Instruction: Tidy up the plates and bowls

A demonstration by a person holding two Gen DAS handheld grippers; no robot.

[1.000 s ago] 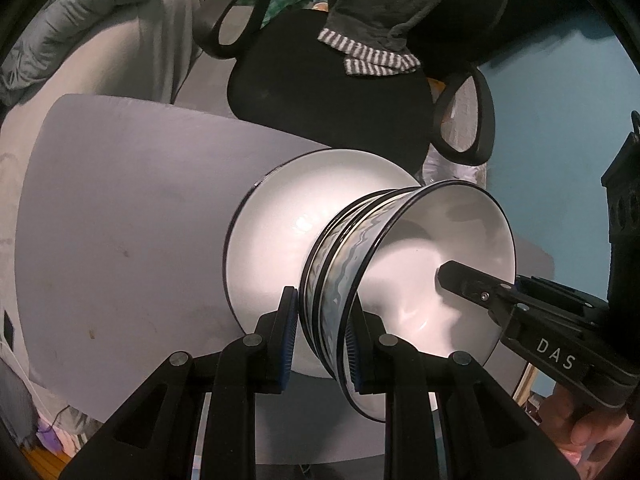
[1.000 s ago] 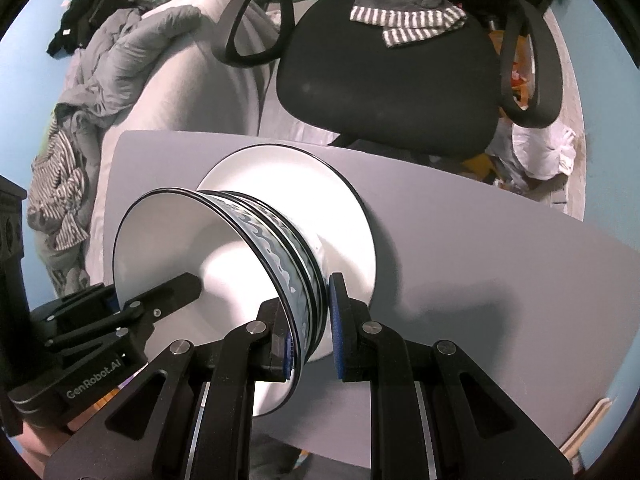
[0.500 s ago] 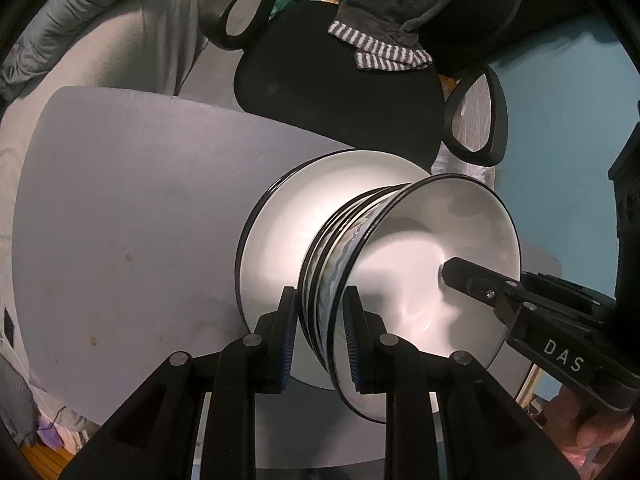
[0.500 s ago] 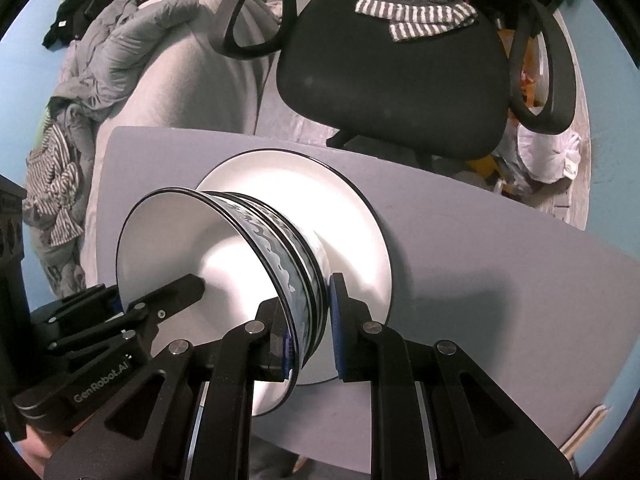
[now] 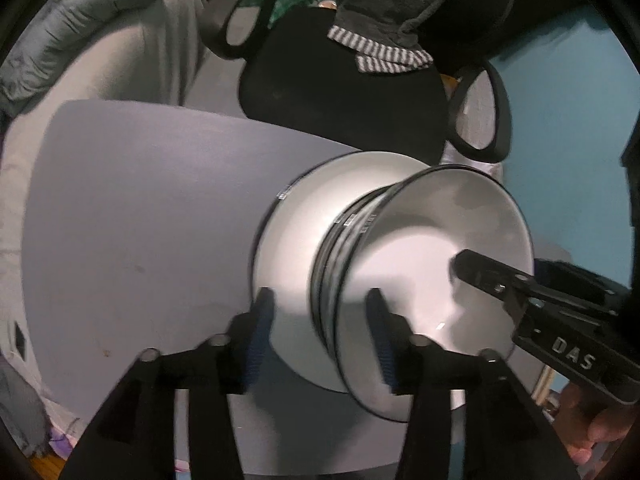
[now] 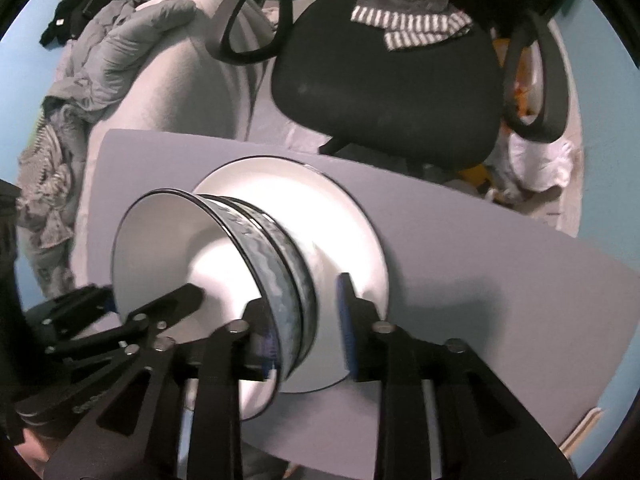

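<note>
A stack of white bowls with blue wavy outsides and black rims sits on a white black-rimmed plate on the grey table. My left gripper is open, its blue pads straddling the bowls' rim without touching. My right gripper is open too, its jaws either side of the same rim; the bowls and plate show in that view. Each gripper appears in the other's view, the right and the left.
A black office chair with striped grey clothing on it stands beyond the table's far edge. A bed with grey bedding lies at the left. The blue wall is at the right.
Both grippers were shut on the bowls' rim and have opened, letting go. The bowls and plate sit a little farther right in the left view.
</note>
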